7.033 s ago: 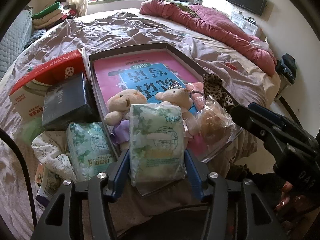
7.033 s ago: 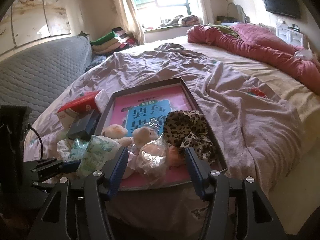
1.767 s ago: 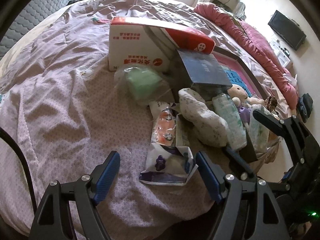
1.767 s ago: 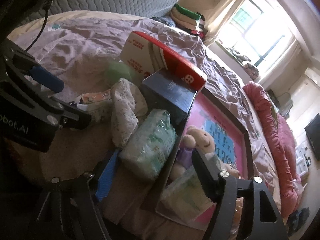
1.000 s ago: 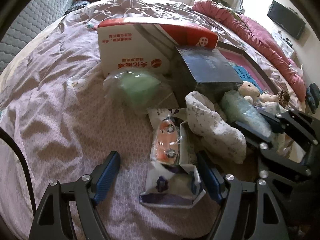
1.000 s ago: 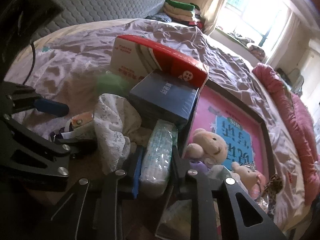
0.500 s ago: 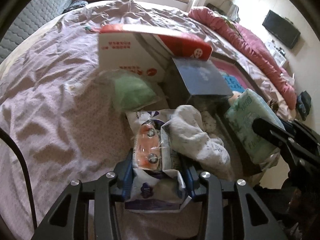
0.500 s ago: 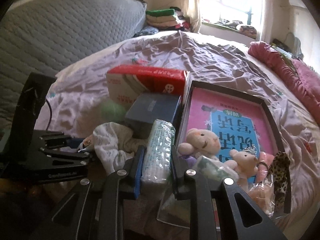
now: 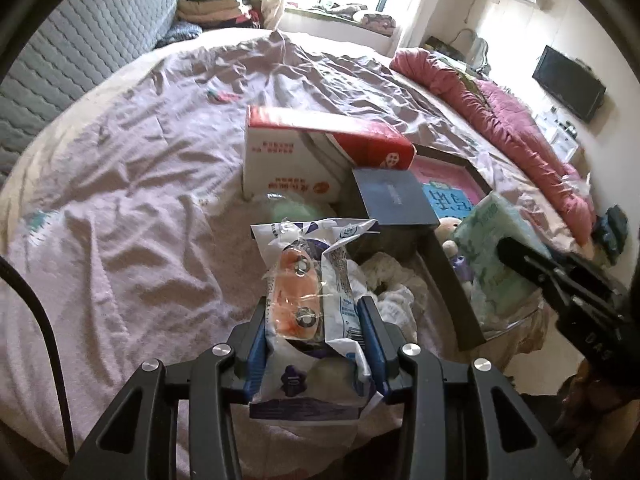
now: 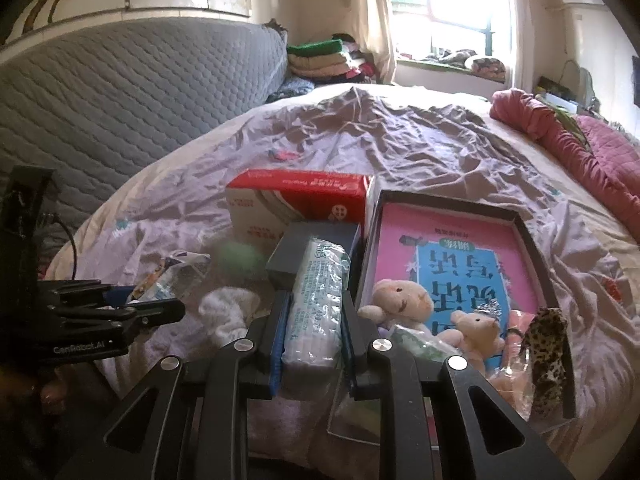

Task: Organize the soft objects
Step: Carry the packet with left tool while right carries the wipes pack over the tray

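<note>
Blue-padded fingers (image 9: 256,336) of the left gripper (image 9: 316,340) closed on a crinkled white-and-purple plastic pouch with an orange item inside (image 9: 308,300), lifted above the near edge of the bed with the rumpled lilac sheet (image 9: 140,200). Blue-padded fingers (image 10: 278,336) of the right gripper (image 10: 314,336) clamped narrow on a pale green floral plastic-wrapped tissue pack (image 10: 318,300), held upright clear of the bed near its front edge. Seen from the left wrist view, that same tissue pack (image 9: 496,256) at far right, above the near corner of a shallow dark-framed tray lined with a pink and blue printed sheet (image 10: 536,248).

Inside the tray, toward its near end: two cream plush teddy bears (image 10: 404,296) side by side, a leopard-print fabric piece (image 10: 550,356) at the near right corner, another green tissue pack (image 10: 416,344) partly under the bears. Just left of the tray: a dark blue flat box (image 9: 394,200) leaning on a red-and-white cardboard carton (image 9: 304,152). In front of the carton, a soft green item in clear wrap (image 9: 296,212); near the bed's front edge, a crumpled white patterned cloth (image 10: 230,312).
</note>
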A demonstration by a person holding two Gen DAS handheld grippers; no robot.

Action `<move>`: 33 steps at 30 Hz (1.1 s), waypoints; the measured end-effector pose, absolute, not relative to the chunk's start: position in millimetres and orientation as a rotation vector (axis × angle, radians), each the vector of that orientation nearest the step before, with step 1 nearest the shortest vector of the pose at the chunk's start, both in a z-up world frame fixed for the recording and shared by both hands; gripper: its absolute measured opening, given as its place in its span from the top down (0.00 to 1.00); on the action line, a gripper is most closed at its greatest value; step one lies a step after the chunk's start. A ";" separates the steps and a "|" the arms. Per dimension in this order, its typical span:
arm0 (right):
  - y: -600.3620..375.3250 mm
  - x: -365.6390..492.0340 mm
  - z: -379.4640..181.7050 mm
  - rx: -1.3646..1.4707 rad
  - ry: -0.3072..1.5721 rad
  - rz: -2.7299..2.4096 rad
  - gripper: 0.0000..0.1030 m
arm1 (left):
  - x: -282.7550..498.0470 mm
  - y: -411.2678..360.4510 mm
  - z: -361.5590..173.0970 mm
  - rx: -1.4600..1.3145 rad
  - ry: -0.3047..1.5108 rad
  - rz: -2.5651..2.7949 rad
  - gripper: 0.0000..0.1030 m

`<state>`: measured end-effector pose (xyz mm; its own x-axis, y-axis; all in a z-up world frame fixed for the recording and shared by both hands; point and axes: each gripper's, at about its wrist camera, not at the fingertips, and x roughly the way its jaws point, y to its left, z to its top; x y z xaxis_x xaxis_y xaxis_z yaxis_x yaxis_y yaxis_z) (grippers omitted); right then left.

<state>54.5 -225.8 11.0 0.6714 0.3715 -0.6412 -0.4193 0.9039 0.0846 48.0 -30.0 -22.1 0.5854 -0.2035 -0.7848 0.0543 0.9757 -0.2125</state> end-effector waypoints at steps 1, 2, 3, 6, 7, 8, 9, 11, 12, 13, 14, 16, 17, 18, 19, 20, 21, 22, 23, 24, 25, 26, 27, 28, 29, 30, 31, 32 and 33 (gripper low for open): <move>-225.9 53.0 12.5 -0.076 0.701 0.446 0.77 | 47.2 -31.5 -20.6 -0.162 0.932 -0.143 0.59; -226.7 51.0 14.7 -0.073 0.696 0.449 0.77 | 46.0 -32.9 -18.5 -0.159 0.929 -0.146 0.59; -227.8 49.6 16.6 -0.068 0.691 0.450 0.77 | 45.7 -33.2 -16.9 -0.161 0.927 -0.150 0.59; -232.5 46.0 23.1 -0.056 0.677 0.449 0.77 | 42.6 -39.3 -6.5 -0.149 0.909 -0.150 0.59; -234.8 45.6 24.8 -0.051 0.673 0.447 0.77 | 40.2 -41.8 -2.6 -0.141 0.900 -0.151 0.59; -236.9 44.9 27.0 -0.045 0.669 0.445 0.77 | 37.7 -45.1 2.0 -0.130 0.890 -0.149 0.59; -240.2 43.4 30.1 -0.035 0.663 0.443 0.77 | 36.3 -48.8 7.0 -0.120 0.880 -0.150 0.59; -245.0 41.1 34.1 -0.026 0.651 0.438 0.77 | 34.7 -54.4 12.7 -0.108 0.871 -0.150 0.59; -247.3 40.2 36.1 -0.021 0.647 0.436 0.77 | 33.0 -59.0 15.9 -0.097 0.865 -0.148 0.59; -249.9 38.9 38.2 -0.017 0.642 0.434 0.77 | 32.1 -61.9 17.7 -0.092 0.862 -0.148 0.59; -252.2 38.0 39.9 -0.015 0.640 0.433 0.77 | 31.5 -64.8 19.2 -0.089 0.860 -0.151 0.59; -256.2 36.2 43.1 -0.005 0.633 0.433 0.77 | 29.7 -71.3 22.6 -0.082 0.859 -0.158 0.59; -257.4 36.0 44.0 -0.002 0.630 0.432 0.77 | 29.2 -75.1 24.3 -0.075 0.858 -0.162 0.59; -260.0 34.8 45.6 0.003 0.627 0.431 0.77 | 29.4 -77.3 25.5 -0.072 0.857 -0.164 0.59; -262.6 34.4 46.9 0.006 0.623 0.429 0.77 | 28.9 -81.3 27.5 -0.067 0.856 -0.169 0.59; -264.2 34.2 47.9 0.010 0.621 0.427 0.77 | 28.3 -85.8 29.7 -0.059 0.854 -0.175 0.59; -268.2 33.2 49.6 0.020 0.615 0.424 0.77 | 27.3 -89.5 31.2 -0.051 0.850 -0.179 0.59; -271.1 32.6 51.2 0.027 0.610 0.420 0.77 | 27.1 -93.4 33.4 -0.045 0.847 -0.183 0.59; -274.1 32.1 52.2 0.032 0.608 0.417 0.77 | 26.5 -97.6 35.7 -0.040 0.845 -0.190 0.59; -277.4 31.5 53.6 0.038 0.605 0.414 0.77 | 25.8 -101.1 37.3 -0.036 0.844 -0.196 0.59; -283.2 30.2 55.8 0.043 0.598 0.405 0.77 | 25.2 -104.3 39.0 -0.032 0.842 -0.201 0.59; -286.6 29.2 57.6 0.045 0.593 0.399 0.77 | 24.7 -107.6 40.2 -0.026 0.840 -0.206 0.59; -291.4 28.0 59.6 0.048 0.587 0.388 0.77 | 24.0 -111.0 42.0 -0.019 0.836 -0.210 0.59; -298.5 27.3 61.6 0.055 0.582 0.376 0.77 | 23.9 -114.0 43.5 -0.014 0.832 -0.214 0.59; -305.6 27.9 62.9 0.064 0.578 0.366 0.77 | 23.5 -116.7 45.0 -0.013 0.831 -0.220 0.59; -312.2 28.4 64.1 0.072 0.575 0.355 0.77 | 23.5 -119.9 47.0 -0.013 0.829 -0.229 0.59; -320.1 28.1 66.0 0.080 0.570 0.339 0.77 | 23.7 -122.0 48.4 -0.013 0.828 -0.232 0.59; -326.7 28.0 67.1 0.087 0.565 0.327 0.77 | 24.1 -125.2 50.2 -0.010 0.826 -0.239 0.59; -333.6 27.0 68.8 0.096 0.557 0.314 0.77 | 24.0 -127.9 51.1 -0.008 0.825 -0.244 0.59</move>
<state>27.0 -333.6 68.8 0.8024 0.3183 -0.5048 -0.2668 0.9480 0.1736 24.0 -127.9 51.1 0.6524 -0.2177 -0.7259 0.2118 0.9721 -0.1012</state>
